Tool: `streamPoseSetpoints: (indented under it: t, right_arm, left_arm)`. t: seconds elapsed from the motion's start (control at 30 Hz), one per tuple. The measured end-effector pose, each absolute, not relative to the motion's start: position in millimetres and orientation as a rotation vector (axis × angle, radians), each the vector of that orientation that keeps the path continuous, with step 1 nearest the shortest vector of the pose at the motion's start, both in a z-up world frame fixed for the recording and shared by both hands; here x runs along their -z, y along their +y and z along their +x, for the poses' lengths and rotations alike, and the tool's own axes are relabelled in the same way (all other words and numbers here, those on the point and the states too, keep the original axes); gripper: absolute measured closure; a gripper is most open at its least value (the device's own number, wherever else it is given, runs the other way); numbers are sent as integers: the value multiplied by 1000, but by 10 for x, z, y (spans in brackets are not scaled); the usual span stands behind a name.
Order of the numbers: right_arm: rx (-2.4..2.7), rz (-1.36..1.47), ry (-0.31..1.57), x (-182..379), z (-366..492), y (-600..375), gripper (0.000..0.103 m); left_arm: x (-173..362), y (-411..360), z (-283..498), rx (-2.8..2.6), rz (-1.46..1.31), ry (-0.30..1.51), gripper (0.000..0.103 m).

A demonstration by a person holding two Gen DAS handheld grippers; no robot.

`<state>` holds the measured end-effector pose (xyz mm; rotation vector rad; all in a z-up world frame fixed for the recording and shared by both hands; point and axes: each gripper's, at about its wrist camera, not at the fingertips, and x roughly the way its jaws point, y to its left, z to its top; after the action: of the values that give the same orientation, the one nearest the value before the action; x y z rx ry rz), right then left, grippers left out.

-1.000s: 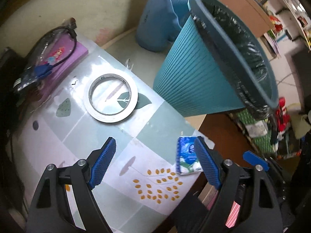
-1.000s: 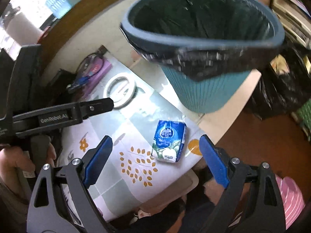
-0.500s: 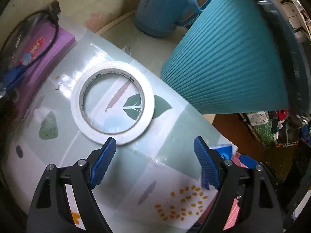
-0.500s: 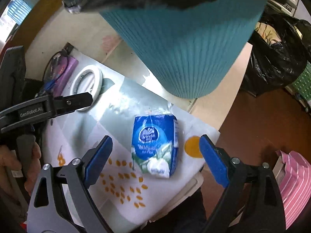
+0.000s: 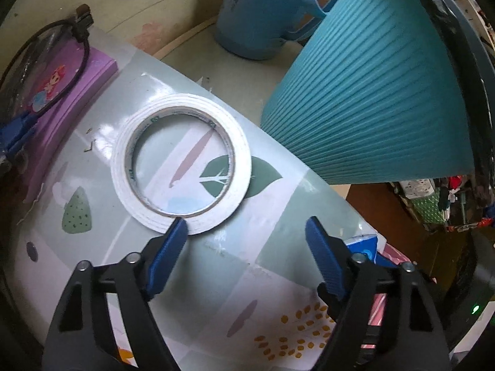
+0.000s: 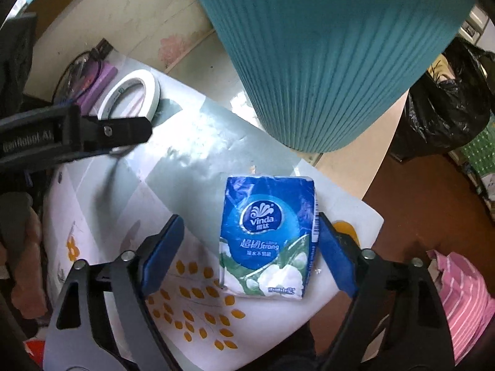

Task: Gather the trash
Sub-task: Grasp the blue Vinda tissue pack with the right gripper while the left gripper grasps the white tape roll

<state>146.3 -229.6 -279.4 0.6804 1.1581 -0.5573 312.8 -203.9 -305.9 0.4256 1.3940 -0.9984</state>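
Far left edge of the tabletop [image 5: 278, 232] has a purple box [image 5: 71, 83] with a black cable [image 5: 62, 92] on it. Next over, the tape roll [image 5: 181, 162] lies flat, and the left gripper [image 5: 246, 232], fingers spread wide and holding nothing, now has its left pad right at the roll's near rim, closer than a second ago. The teal trash bin [image 6: 324, 55] stands toward the far right edge, open mat in front of it. The tissue pack [image 6: 267, 236] lies near the right corner, and the right gripper [image 6: 250, 232] has dropped so its open fingers bracket it, right pad just beside it.
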Motion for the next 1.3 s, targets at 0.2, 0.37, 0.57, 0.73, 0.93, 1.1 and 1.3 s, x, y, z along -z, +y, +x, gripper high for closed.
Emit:
streamPoseSetpoints:
  t: [0.2,0.37,0.57,0.73,0.93,1.1,1.3]
  right_arm:
    - [590,577,1171,2801,1484,-2197,35]
    - [627,522,1171,2797,1466,-2168,49]
    - [633,503,1156,2801,1468,-2140,52]
    - [629,506,1147,2798,1471,-2118,52]
    - [612,526,1139,2795,1463,-2147,52]
    - [599,532,1134,2804,1444,-2182,51]
    - [594,526,1131,2800,1444,-2182,50]
  left_arm:
    - [3046,-2043,3125,989,482,1379,41]
    - [3055,-1969,3136,940,530,1338,73]
    - [3073,-1953,3123,943,565,1326,75]
    - [3048,-1978,3078,938,591,1309,74]
    - [2996,-2067,3127,953,558,1284,73]
    - [3074,-2229,3160,968,590,1292,66]
    - [3172,-2356,3064,986,682,1281,54]
